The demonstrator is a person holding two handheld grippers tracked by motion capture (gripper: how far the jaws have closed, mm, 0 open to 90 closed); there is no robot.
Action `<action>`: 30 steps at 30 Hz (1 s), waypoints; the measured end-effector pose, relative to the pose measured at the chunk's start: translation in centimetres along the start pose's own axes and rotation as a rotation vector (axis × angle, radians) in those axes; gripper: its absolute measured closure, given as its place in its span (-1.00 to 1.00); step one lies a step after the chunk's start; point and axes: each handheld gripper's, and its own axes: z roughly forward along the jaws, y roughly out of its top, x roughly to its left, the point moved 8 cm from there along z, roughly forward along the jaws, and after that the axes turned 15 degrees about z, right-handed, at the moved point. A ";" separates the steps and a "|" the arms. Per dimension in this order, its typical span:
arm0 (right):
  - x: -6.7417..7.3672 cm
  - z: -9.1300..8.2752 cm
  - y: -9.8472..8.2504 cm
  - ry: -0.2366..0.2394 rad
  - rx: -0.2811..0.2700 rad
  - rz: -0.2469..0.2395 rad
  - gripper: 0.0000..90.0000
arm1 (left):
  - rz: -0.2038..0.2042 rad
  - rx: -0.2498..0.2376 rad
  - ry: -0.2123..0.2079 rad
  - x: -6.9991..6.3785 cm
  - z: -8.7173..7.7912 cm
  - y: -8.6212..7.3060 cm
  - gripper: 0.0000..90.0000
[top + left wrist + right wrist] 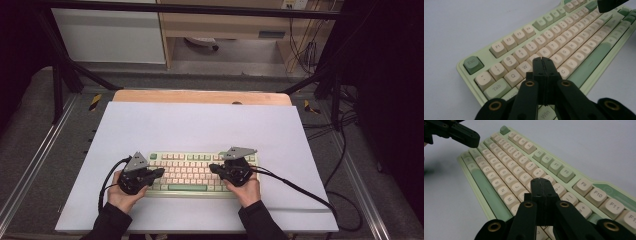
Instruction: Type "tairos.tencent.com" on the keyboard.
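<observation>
**Two closed grippers over a pastel keyboard**

Two matte black grippers, left (159, 173) and right (214, 168), hover with jaws pressed together, holding nothing, above a green-framed keyboard (202, 187) with rounded cream keycaps, lying on a smooth white sheet (200, 127).

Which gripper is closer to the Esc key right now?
Left. The left gripper hangs over the letter keys near the Esc key; the right gripper is over the keyboard's far half.
</observation>
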 end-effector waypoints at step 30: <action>-2.3 -2.7 -1.9 -0.023 -0.005 0.019 1.00 | 0.037 0.063 0.011 -0.6 4.7 1.8 1.00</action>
